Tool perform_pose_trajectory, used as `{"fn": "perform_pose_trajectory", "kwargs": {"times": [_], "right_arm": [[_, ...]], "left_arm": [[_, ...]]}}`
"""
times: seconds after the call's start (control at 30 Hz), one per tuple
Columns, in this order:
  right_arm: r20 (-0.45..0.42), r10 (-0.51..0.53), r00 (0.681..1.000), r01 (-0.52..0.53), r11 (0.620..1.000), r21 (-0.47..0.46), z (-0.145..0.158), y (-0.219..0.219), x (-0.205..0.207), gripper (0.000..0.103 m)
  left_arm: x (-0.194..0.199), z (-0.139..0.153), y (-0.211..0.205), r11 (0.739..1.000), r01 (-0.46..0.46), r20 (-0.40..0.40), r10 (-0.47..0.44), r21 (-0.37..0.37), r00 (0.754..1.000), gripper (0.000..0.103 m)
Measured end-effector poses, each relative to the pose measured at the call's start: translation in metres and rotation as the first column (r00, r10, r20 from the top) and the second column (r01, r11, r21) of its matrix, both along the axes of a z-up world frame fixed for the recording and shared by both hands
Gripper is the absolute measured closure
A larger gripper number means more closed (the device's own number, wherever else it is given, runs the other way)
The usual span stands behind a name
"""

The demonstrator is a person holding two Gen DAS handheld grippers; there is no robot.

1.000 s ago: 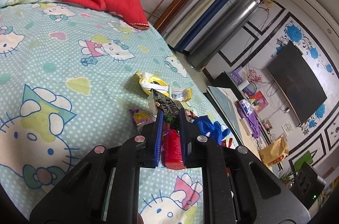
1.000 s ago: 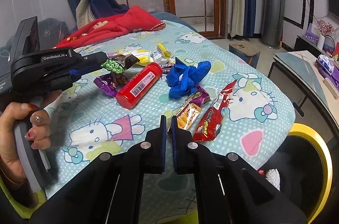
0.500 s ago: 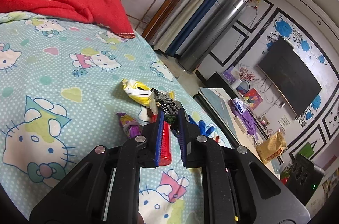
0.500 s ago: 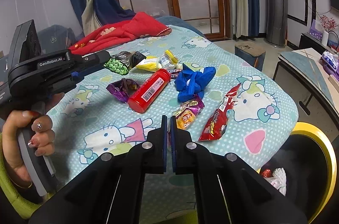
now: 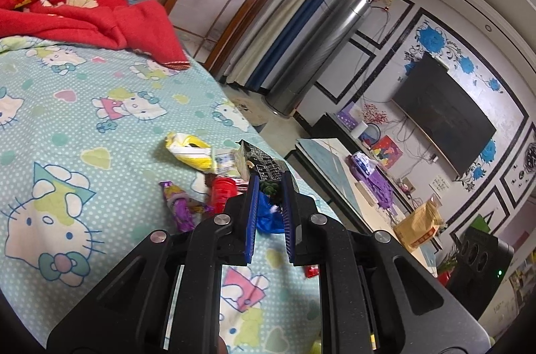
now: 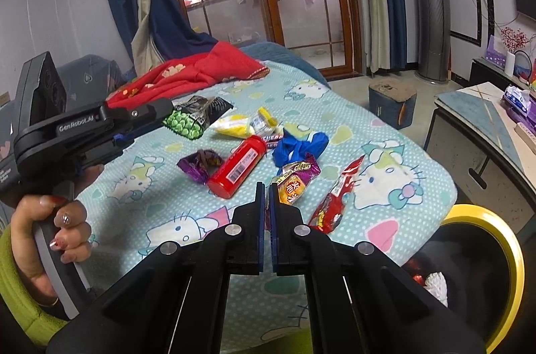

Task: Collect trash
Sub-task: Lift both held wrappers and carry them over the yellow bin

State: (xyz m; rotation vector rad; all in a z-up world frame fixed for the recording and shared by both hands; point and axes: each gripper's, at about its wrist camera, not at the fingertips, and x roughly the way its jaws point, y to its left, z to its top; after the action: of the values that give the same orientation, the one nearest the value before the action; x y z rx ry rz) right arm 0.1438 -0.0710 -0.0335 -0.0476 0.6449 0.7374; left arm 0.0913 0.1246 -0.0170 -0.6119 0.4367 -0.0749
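My left gripper (image 5: pixel 269 186) is shut on a black snack bag with green peas (image 6: pixel 192 116), held in the air above the bed; the bag also shows in the left wrist view (image 5: pixel 264 166). My right gripper (image 6: pixel 267 191) is shut and empty, low over the bed's near edge. On the Hello Kitty bedsheet (image 6: pixel 385 173) lie a red tube (image 6: pixel 238 166), a purple wrapper (image 6: pixel 197 164), a blue glove (image 6: pixel 298 146), an orange-purple snack pack (image 6: pixel 296 180), a red wrapper (image 6: pixel 336 200) and a yellow wrapper (image 6: pixel 234 124).
A black bin with a yellow rim (image 6: pixel 495 240) stands at the bed's right corner, with trash inside. A red blanket (image 6: pixel 187 76) lies at the far end of the bed. A low table (image 6: pixel 485 123) stands to the right.
My left gripper has lifted the pea bag higher above the bed and swung slightly right. My right gripper has stayed shut and drawn back a little.
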Motion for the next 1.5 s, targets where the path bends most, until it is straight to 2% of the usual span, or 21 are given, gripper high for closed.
{"fn": "perform_pose_trajectory", "kwargs": {"times": [0.6,1.5], "right_arm": [[0.019,-0.101,0.995,0.101,0.994,0.032,0.020,-0.041,0.007,0.100],[0.009,-0.282,0.959,0.282,0.959,0.021,0.016,-0.110,0.020,0.100]], "left_arm": [[-0.002,0.012,-0.048,0.989,0.130,0.026,-0.132,0.071,0.991,0.095],[0.002,-0.001,-0.105,0.946,0.293,-0.021,-0.293,0.137,0.956,0.095]]}}
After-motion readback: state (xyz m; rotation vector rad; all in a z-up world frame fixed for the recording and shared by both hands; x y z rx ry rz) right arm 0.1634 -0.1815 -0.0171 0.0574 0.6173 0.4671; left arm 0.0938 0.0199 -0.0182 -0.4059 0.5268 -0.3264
